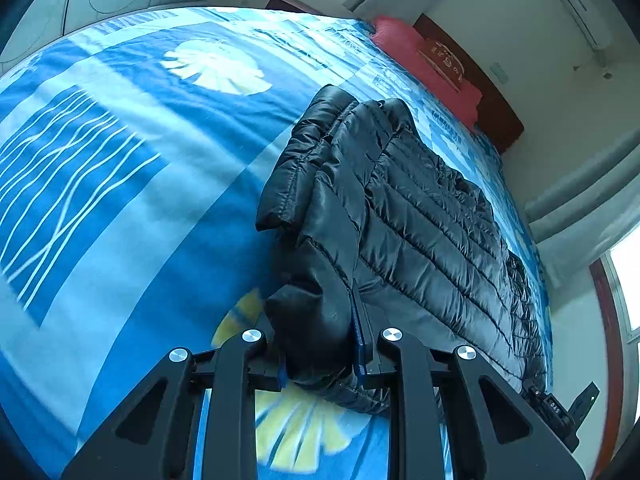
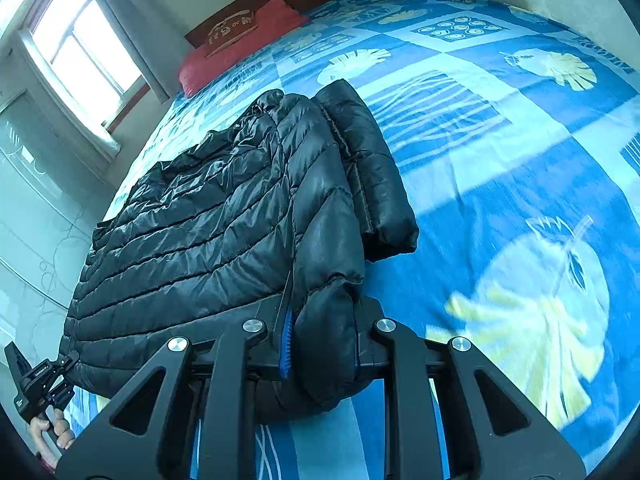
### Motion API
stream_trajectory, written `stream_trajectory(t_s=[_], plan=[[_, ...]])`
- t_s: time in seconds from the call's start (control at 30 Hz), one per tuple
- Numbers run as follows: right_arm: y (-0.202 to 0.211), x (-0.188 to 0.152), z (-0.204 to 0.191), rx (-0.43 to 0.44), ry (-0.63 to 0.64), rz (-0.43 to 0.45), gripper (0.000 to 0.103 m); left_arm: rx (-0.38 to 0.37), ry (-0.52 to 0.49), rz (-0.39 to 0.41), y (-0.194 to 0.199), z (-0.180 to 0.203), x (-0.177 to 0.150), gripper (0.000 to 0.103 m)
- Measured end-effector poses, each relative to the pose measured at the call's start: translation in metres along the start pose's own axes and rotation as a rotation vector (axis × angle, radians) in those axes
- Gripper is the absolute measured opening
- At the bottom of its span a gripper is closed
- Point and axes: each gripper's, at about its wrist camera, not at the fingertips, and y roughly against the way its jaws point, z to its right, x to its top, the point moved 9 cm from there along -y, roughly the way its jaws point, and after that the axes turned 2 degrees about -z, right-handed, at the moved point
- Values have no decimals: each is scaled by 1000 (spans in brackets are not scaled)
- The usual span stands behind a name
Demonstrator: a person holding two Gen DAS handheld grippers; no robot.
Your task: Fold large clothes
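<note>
Jacket (image 1: 420,208): black puffer stretched across the bed (image 1: 120,184), ahead of both sets of fingers.
Left gripper (image 1: 320,344): fingers clamped on one near corner.
Right gripper (image 2: 324,344): fingers pinching the other corner.
Why: probably to carry this edge over together.

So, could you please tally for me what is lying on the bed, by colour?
Black: 1, the puffer jacket, pinched at its near edge by the left tongs and right tongs.
Red: 1, the pillow by the headboard.
Total: 2 on the blue bedspread.
</note>
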Motion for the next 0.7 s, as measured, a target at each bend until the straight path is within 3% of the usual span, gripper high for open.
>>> stream_trajectory(t_s=[0.33,0.7], plan=[[17,-31,9,1,2,-13,20,21,-5,2,22,-15,-28,24],[11,-31,13,-4,-7,-7,23,60,-54,23,19,-18,-32,24]])
